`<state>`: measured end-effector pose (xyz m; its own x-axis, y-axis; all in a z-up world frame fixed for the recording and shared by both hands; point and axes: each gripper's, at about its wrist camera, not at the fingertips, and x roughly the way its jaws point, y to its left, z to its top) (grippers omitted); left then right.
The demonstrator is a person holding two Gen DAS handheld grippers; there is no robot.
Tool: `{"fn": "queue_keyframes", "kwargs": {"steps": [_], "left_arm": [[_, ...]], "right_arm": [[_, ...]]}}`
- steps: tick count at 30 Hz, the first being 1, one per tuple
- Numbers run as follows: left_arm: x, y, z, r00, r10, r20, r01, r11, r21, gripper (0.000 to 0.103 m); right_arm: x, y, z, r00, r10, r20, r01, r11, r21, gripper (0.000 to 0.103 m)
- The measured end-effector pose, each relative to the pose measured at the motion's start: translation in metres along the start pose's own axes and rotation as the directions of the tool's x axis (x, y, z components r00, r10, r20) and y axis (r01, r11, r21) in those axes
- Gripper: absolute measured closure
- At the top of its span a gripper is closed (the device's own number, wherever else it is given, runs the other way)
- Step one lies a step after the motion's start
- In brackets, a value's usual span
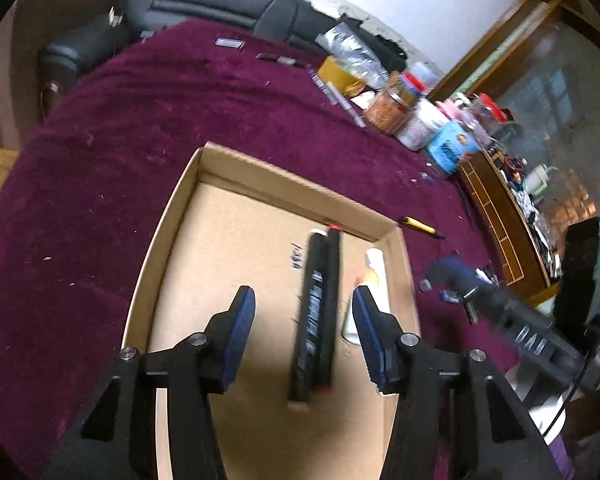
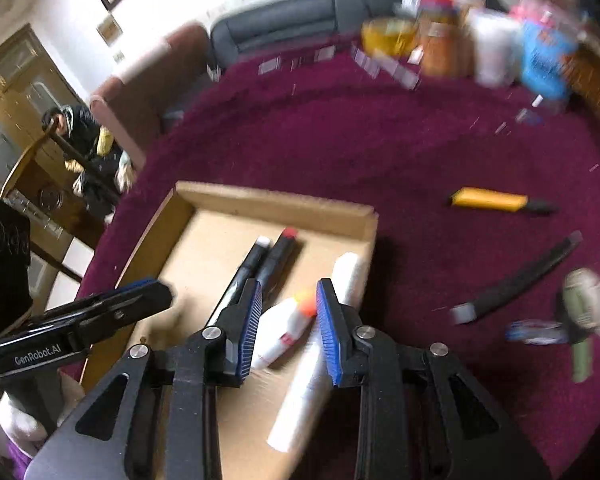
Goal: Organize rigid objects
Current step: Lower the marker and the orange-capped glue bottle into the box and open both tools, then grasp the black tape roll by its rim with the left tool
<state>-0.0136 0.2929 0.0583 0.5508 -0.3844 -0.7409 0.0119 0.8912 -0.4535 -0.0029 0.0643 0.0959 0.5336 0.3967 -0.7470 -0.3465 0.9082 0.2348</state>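
Note:
A shallow cardboard tray (image 1: 260, 176) (image 2: 272, 200) lies on the purple cloth. In it lie two black markers (image 1: 316, 312) (image 2: 268, 260), a white tube (image 2: 324, 344) and a small white bottle with an orange cap (image 2: 284, 328). My left gripper (image 1: 304, 320) is open and empty above the markers. My right gripper (image 2: 288, 320) is open and empty over the white bottle. A yellow utility knife (image 1: 420, 226) (image 2: 496, 200) and a black bar (image 2: 520, 284) lie on the cloth to the right of the tray.
Jars, packets and a blue box (image 1: 452, 148) crowd the table's far right. Small clips (image 1: 230, 43) lie at the far edge. A green-handled object (image 2: 580, 320) and small items lie at the right. A black sofa (image 1: 204, 0) stands behind the table.

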Motion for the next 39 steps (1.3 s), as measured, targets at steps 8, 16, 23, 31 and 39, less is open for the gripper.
{"fn": "queue_keyframes", "kwargs": {"steps": [8, 16, 23, 31, 39], "left_arm": [[-0.020, -0.090, -0.015, 0.999, -0.036, 0.035, 0.029, 0.981, 0.194, 0.038], [0.042, -0.179, -0.043, 0.994, -0.009, -0.113, 0.042, 0.955, 0.295, 0.038], [0.080, -0.230, -0.064, 0.987, 0.069, -0.144, -0.007, 0.919, 0.395, 0.039], [0.131, -0.239, -0.034, 0.987, 0.098, -0.128, -0.051, 0.941, 0.334, 0.039], [0.199, -0.270, -0.010, 0.968, 0.082, -0.239, -0.011, 0.959, 0.283, 0.041]], "right_arm": [[-0.106, -0.111, -0.024, 0.860, -0.394, 0.324, 0.374, 0.919, 0.123, 0.009], [-0.112, -0.232, -0.058, 0.851, -0.463, 0.247, 0.370, 0.864, 0.342, 0.009], [-0.115, -0.249, -0.075, 0.827, -0.471, 0.307, 0.336, 0.852, 0.401, 0.009], [-0.112, -0.253, -0.075, 0.864, -0.405, 0.298, 0.274, 0.876, 0.397, 0.009], [-0.105, -0.264, -0.079, 0.895, -0.361, 0.264, 0.228, 0.876, 0.426, 0.009]]}}
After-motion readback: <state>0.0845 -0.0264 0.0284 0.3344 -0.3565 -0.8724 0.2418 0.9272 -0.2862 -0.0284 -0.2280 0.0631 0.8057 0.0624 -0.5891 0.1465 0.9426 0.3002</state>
